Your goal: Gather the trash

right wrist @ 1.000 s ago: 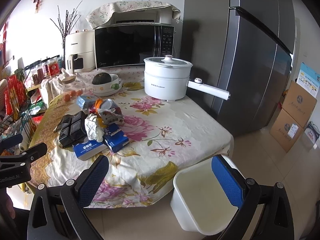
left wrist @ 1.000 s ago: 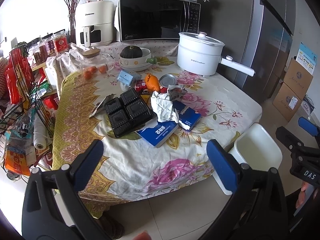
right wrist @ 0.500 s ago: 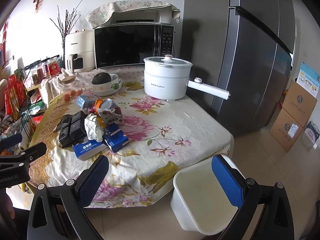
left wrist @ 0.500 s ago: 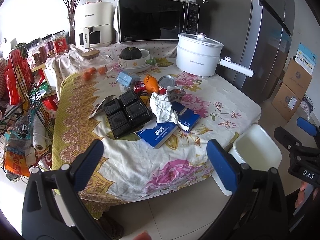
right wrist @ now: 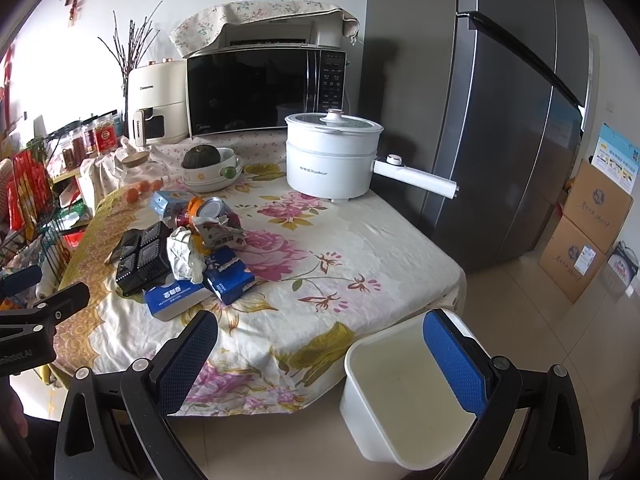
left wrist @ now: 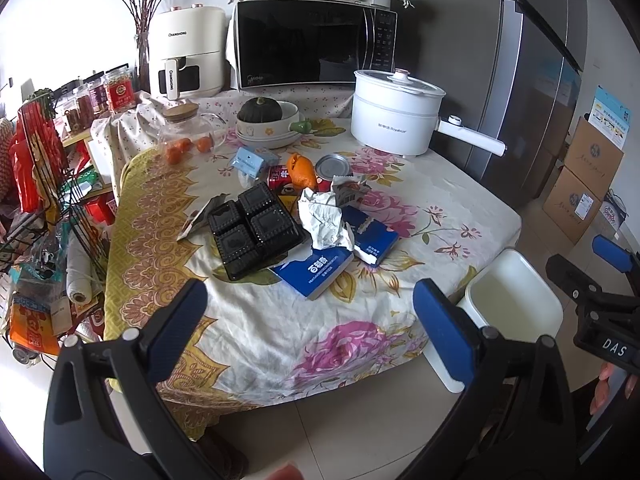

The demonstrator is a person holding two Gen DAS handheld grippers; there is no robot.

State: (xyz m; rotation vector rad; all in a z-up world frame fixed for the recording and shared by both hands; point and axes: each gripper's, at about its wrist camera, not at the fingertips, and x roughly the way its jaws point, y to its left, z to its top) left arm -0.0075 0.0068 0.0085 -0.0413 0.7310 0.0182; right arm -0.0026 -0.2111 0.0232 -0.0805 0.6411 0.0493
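Note:
A pile of trash lies mid-table: a black plastic tray [left wrist: 254, 230], crumpled white paper [left wrist: 326, 220], a blue box [left wrist: 316, 270], a torn blue carton [left wrist: 374, 238], an open can [left wrist: 334, 168] and orange peel [left wrist: 301, 168]. The same pile shows in the right wrist view, with the tray [right wrist: 144, 258] and blue box [right wrist: 174, 300]. A white bin [right wrist: 404, 396] stands on the floor at the table's near right corner, also in the left wrist view [left wrist: 514, 304]. My left gripper [left wrist: 308, 324] is open and empty before the table edge. My right gripper [right wrist: 320, 360] is open and empty above the bin's left side.
A white electric pot [left wrist: 394, 114] with a long handle, a bowl with a squash [left wrist: 264, 120], a glass jar [left wrist: 182, 132], a microwave [left wrist: 314, 40] and an air fryer [left wrist: 186, 52] stand at the back. A fridge [right wrist: 516, 112] and cardboard boxes [right wrist: 588, 232] are right; a cluttered rack [left wrist: 44, 200] is left.
The left gripper has drifted slightly, so the table items sit a little higher in its view. The right gripper has hardly moved. Both stay open.

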